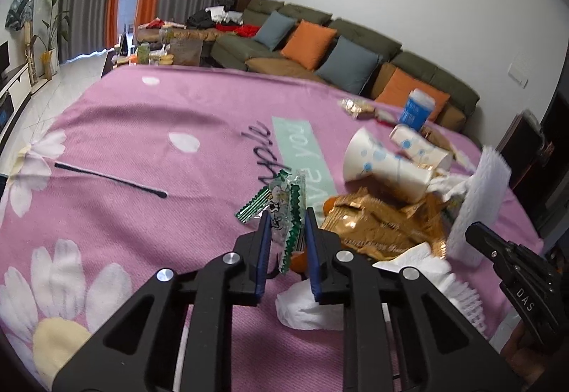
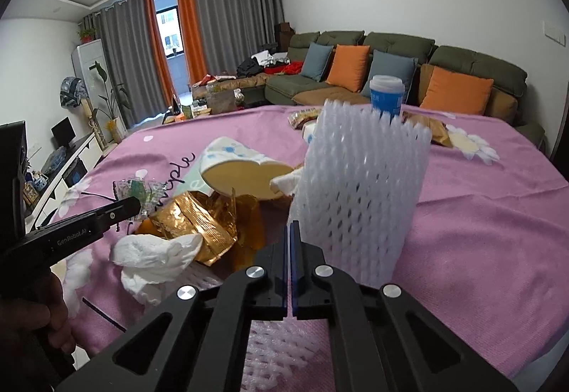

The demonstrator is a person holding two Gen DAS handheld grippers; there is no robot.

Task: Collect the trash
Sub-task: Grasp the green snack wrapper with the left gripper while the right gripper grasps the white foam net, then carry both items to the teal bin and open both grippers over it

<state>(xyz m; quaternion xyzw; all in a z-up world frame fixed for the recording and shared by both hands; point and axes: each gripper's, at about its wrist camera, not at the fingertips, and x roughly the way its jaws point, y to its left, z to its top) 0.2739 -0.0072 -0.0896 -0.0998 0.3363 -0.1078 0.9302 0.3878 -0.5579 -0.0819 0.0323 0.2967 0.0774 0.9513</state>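
Your left gripper (image 1: 286, 232) pinches a green-edged clear wrapper (image 1: 282, 210) just above the pink tablecloth (image 1: 142, 143). Your right gripper (image 2: 288, 239) is clamped on a white foam net sleeve (image 2: 359, 185). Lift both slowly, clear of the gold wrapper (image 2: 199, 224).

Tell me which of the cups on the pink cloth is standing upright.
The blue cup with the white lid, at the far side near the sofa. The two white dotted paper cups both lie tipped over in the trash pile.
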